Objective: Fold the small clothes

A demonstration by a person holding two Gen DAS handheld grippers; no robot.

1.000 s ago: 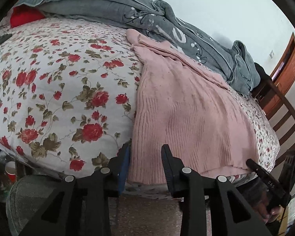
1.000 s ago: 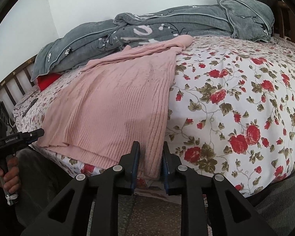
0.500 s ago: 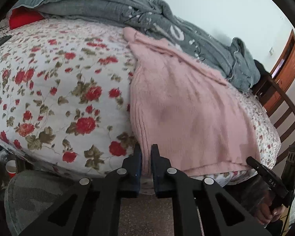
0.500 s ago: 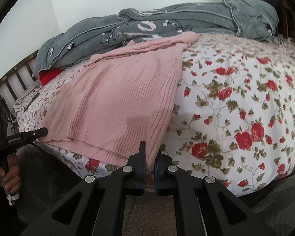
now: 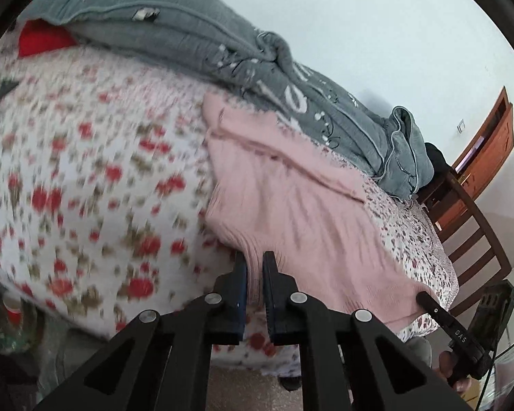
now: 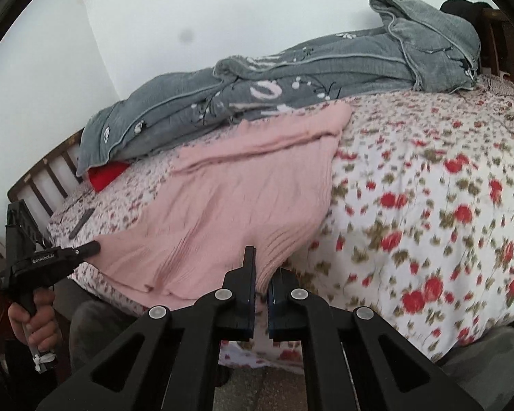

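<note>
While both claws, left (image 5: 255, 267) marked "GenRobot.AI", right (image 6: 263, 267) "DAS", pinch the pink sweater (image 6: 229, 205) hem.

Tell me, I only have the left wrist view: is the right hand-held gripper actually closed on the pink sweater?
Observer: Yes. The right wrist view shows the right hand-held gripper shut on the pink sweater at its hem corner, beside the floral bedspread.
Operator: What is at the end of the bed on my side?
Observer: A slatted wooden headboard stands there, behind the left hand-held gripper.
</note>
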